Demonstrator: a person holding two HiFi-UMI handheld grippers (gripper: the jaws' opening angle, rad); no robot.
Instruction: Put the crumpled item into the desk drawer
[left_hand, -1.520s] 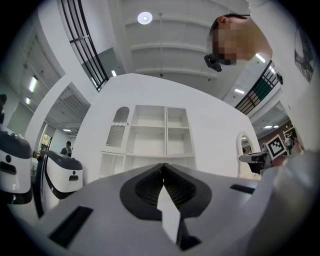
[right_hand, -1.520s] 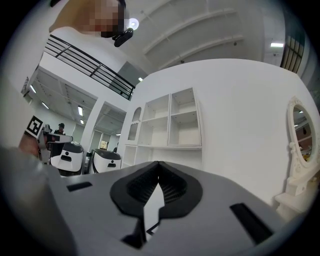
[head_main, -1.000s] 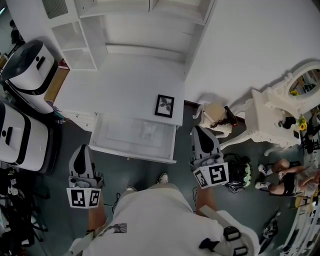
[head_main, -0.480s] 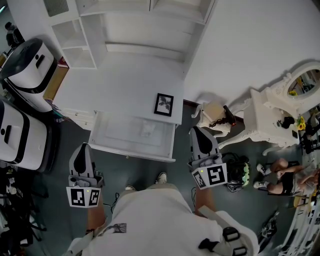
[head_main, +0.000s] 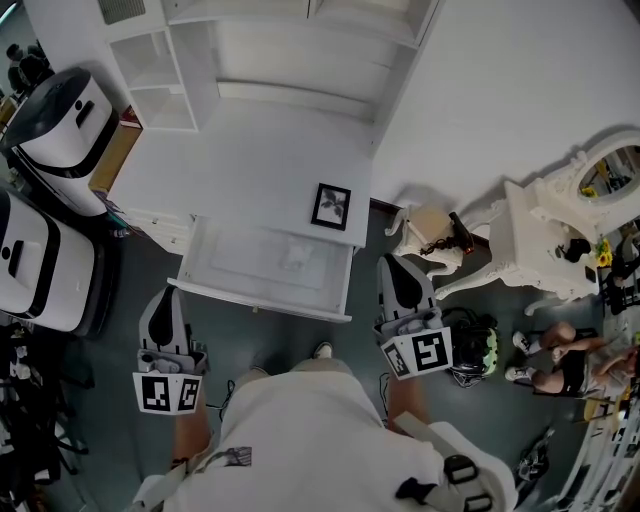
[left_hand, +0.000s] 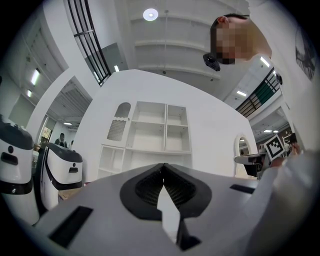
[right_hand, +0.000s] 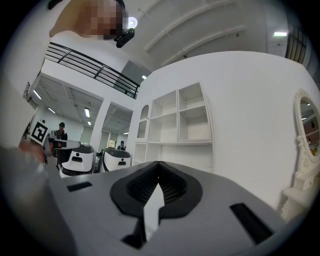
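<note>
Head view: left gripper (head_main: 165, 296) and right gripper (head_main: 399, 264), both closed and empty, were near the open desk drawer (head_main: 262, 301); crumpled item (head_main: 297, 259) lay inside

little has changed. the head view has tipped slightly, so the flat white desk top (head_main: 250, 170), the small black-framed picture (head_main: 332, 207) on it and the open white drawer (head_main: 232, 256) below it sit a touch higher in the picture than a second ago. so do the two rounded white-and-black machines (head_main: 60, 130) at the left. the person's pale shirt front (head_main: 300, 420) now reaches further up over the white shoes: the right shoe (head_main: 322, 350) shows less, and the left one seems all but hidden. the seated person (head_main: 555, 360) at lower right lies slightly lower.
</note>
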